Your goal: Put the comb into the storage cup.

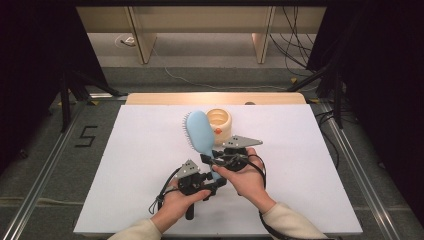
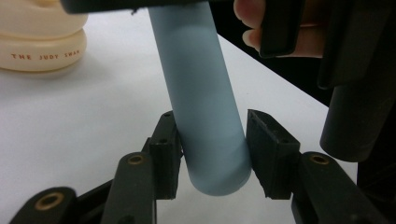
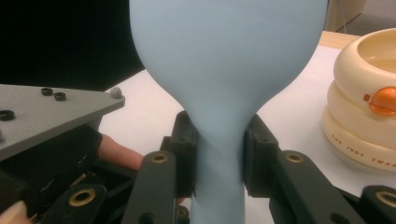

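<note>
White foam-board table top [image 1: 150, 165] sits on a grey floor, dark curtains both sides, wooden furniture legs at the back. High view: both grippers are near the front centre of the board, close together, well clear of its left and right edges. Light-blue plastic hairbrush [image 1: 198, 131] is held off the board, head pointing away from the person, bristles toward the left; its handle runs back down between the two hands. Cream ring-stacked plastic container with an orange button [image 1: 220, 123] stands just right of the brush head, near the far edge; whether they touch I cannot tell. Left gripper [image 1: 216, 181] is at the handle's end, right gripper [image 1: 208, 159] is further up toward the head. Left gripper view: the rounded end of the hairbrush [image 2: 205, 116] handle sits between the two black jaws; left pad touches it, right pad shows a thin gap, so jaws are slightly spread and not clamping. Cream container [image 2: 42, 39] is at upper left, free white board around the handle, board edge and dark drop-off to the right. Right gripper's body and a fingertip show at upper right. Right gripper view: jaws pinched tight on the narrow neck of the hairbrush [image 3: 224, 70], both pads pressed flat on it, head flaring above. Cream container [image 3: 364, 112] stands to the right on the board, apart from the jaws. Left gripper's grey three-cornered plate [image 3: 46, 112] is at left.
</note>
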### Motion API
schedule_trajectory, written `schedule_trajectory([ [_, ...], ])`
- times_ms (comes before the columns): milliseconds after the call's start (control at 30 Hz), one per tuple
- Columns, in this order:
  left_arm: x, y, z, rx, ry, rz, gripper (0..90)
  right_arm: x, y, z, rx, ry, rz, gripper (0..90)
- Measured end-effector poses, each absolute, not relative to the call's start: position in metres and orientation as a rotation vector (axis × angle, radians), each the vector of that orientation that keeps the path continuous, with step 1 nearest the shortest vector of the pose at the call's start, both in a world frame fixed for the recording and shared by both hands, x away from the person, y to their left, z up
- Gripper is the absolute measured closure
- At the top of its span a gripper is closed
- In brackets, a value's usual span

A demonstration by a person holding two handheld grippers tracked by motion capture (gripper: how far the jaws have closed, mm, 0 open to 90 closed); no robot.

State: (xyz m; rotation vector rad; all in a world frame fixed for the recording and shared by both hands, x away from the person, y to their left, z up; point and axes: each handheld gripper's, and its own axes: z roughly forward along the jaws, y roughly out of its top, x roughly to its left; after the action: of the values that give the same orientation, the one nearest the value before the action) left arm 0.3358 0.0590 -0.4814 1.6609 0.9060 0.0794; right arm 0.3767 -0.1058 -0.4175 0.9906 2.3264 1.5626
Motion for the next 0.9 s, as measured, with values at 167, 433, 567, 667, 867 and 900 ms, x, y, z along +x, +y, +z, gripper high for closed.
schedule_trajectory([
  [167,0.337,0.06,-0.479,1.628,0.919,0.089,53.3,0.375,-0.104,-0.418,0.991,2.325,1.561,70.5],
  [433,0.34,0.063,-0.477,1.608,0.934,0.103,52.7,0.375,-0.102,-0.421,1.012,2.366,1.521,70.5],
  [567,0.338,0.06,-0.48,1.622,0.939,0.091,52.7,0.377,-0.102,-0.425,1.037,2.41,1.484,70.5],
  [667,0.338,0.059,-0.481,1.623,0.948,0.09,52.8,0.377,-0.102,-0.426,1.043,2.43,1.458,70.5],
  [867,0.338,0.06,-0.482,1.61,0.967,0.087,53.6,0.377,-0.101,-0.427,1.057,2.436,1.445,70.5],
  [900,0.338,0.06,-0.482,1.61,0.969,0.086,53.7,0.377,-0.101,-0.428,1.061,2.437,1.444,70.5],
])
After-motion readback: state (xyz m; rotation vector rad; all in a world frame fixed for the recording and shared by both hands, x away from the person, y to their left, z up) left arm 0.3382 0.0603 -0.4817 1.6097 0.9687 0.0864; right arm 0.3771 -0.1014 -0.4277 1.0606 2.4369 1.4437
